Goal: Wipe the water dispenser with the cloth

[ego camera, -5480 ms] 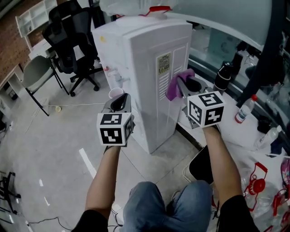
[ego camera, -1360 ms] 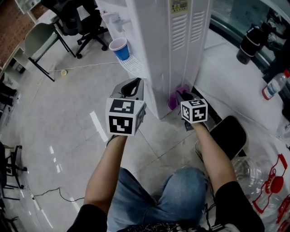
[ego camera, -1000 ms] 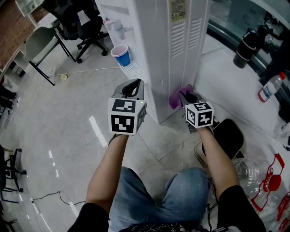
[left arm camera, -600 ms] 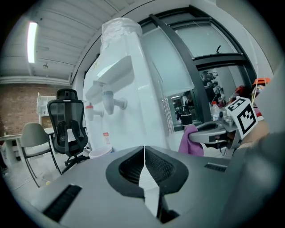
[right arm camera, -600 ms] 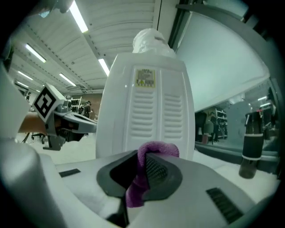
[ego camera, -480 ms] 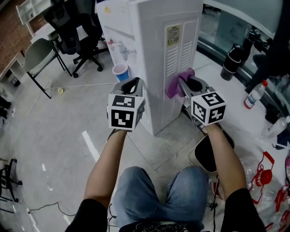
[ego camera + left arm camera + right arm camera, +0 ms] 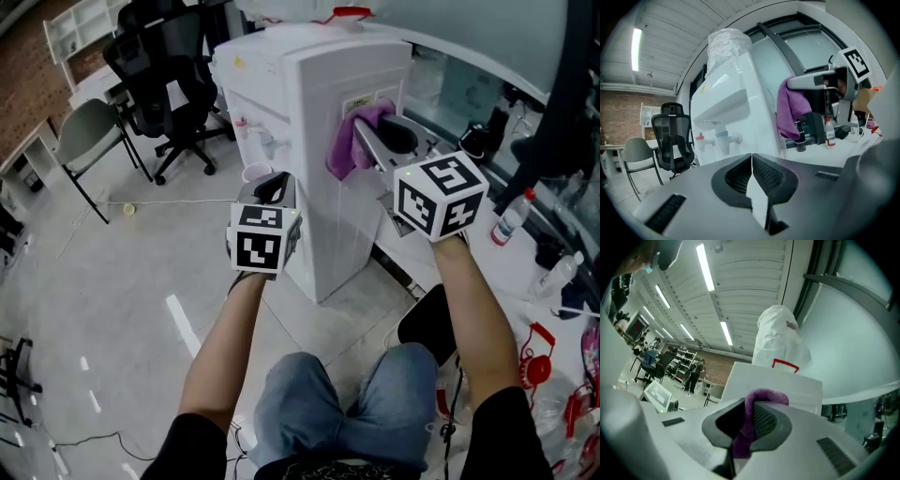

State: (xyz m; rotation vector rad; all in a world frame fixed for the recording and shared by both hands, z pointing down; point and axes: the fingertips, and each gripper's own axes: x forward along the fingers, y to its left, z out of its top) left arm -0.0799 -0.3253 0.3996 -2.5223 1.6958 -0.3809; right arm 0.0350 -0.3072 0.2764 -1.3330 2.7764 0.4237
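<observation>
Currently right gripper (image 7: 375,142) pinches a fold of cloth (image 7: 345,142) at the dispenser (image 7: 319,216) just ahead (left gripper (image 7: 272,189) closed, empty); dragging hard could pull it free.

Water dispenser (image 7: 314,216): white body, one red-marked tap (image 7: 699,138), one blue-marked tap (image 7: 721,134). Cloth (image 7: 347,145): plain purple. Left gripper (image 7: 273,185) and right gripper (image 7: 367,141): grey bodies, dark ribbed jaws, cubes carrying black-and-white square markers. Office chair (image 7: 173,84): black. Side chair (image 7: 84,131): grey seat, black legs. Floor (image 7: 112,281): pale grey with white marks. Trousers (image 7: 319,422): blue denim.
</observation>
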